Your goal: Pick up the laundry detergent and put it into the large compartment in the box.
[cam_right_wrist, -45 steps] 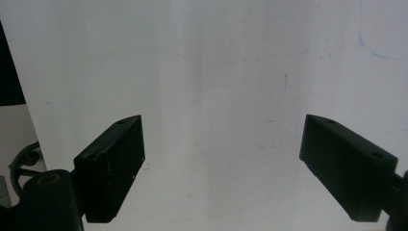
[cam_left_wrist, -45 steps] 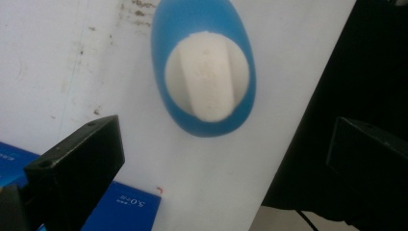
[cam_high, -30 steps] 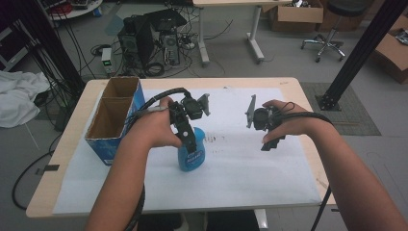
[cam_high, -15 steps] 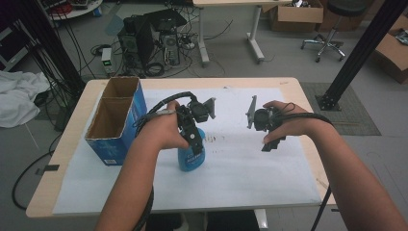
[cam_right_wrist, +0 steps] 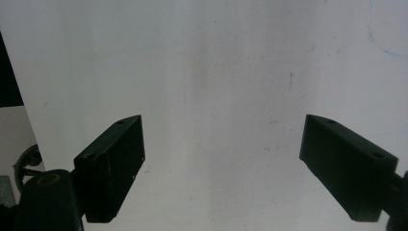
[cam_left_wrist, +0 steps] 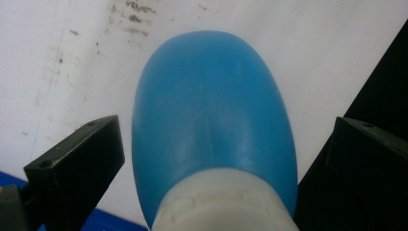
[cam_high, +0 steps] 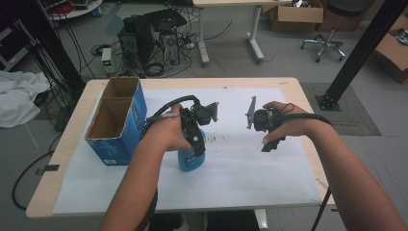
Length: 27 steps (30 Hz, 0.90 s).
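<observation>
We start at the blue bottle [cam_high: 190, 159], which stands upright on the white paper sheet [cam_high: 240, 173] near the middle of the table [cam_high: 62, 192], a little to the right of the blue cardboard box [cam_high: 118, 122]. In the left gripper view we look down over its white cap [cam_left_wrist: 226, 202] and rounded blue shoulder, and the bottle sits squarely between our two black jaws. The jaws are spread apart, with a narrow gap showing on the left side; on the right side we cannot tell whether the jaw touches the bottle. So our left gripper [cam_high: 195, 144] is lowered around the bottle, but we judge that the grasp itself is not yet made.

Our right gripper [cam_high: 269, 142] hangs over bare paper well to the right of the bottle, jaws wide apart and holding nothing.

The box stands at the left edge of the paper with its top open, its two compartments apparently empty as far as the high view shows.

As we read it, the approach is done and the bottle is bracketed. What is left is closing the jaws, lifting, and carrying it wherever it belongs, perhaps to the box beside it.
</observation>
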Available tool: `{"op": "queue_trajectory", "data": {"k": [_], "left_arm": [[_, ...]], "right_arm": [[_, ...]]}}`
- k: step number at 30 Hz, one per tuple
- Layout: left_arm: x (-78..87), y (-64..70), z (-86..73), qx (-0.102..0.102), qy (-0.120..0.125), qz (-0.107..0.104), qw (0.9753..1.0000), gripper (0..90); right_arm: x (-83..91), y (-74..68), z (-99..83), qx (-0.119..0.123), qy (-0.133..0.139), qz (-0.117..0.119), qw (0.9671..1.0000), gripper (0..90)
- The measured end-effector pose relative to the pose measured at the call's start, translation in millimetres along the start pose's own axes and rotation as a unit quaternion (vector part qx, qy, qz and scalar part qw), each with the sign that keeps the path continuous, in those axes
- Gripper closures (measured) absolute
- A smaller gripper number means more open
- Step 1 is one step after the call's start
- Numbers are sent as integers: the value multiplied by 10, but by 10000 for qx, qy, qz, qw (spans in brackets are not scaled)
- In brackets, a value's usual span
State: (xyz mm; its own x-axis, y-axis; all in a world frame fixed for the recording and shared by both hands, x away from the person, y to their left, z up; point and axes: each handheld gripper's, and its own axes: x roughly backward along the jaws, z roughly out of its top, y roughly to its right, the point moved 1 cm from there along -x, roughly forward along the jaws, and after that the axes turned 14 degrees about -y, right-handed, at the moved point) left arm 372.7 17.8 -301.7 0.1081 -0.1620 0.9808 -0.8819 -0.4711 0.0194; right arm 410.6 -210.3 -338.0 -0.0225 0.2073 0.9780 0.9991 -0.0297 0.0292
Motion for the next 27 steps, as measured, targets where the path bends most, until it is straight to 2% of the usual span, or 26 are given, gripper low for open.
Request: {"op": "queue_trajectory", "data": {"k": [8, 15, 22, 27], "left_arm": [[-22, -13, 23, 37, -61, 93, 9999, 27], [7, -8, 21, 47, -37, 122, 9999, 160], [18, 22, 31, 34, -58, 194, 9998, 177], [11, 33, 40, 30, -91, 214, 9997, 226]], "right_arm": [[-37, 10, 2, -27, -9, 40, 10000, 161], [-28, 12, 8, -15, 19, 35, 10000, 160], [-35, 7, -3, -24, 20, 40, 10000, 160], [-31, -1, 5, -27, 7, 36, 10000, 160]]}}
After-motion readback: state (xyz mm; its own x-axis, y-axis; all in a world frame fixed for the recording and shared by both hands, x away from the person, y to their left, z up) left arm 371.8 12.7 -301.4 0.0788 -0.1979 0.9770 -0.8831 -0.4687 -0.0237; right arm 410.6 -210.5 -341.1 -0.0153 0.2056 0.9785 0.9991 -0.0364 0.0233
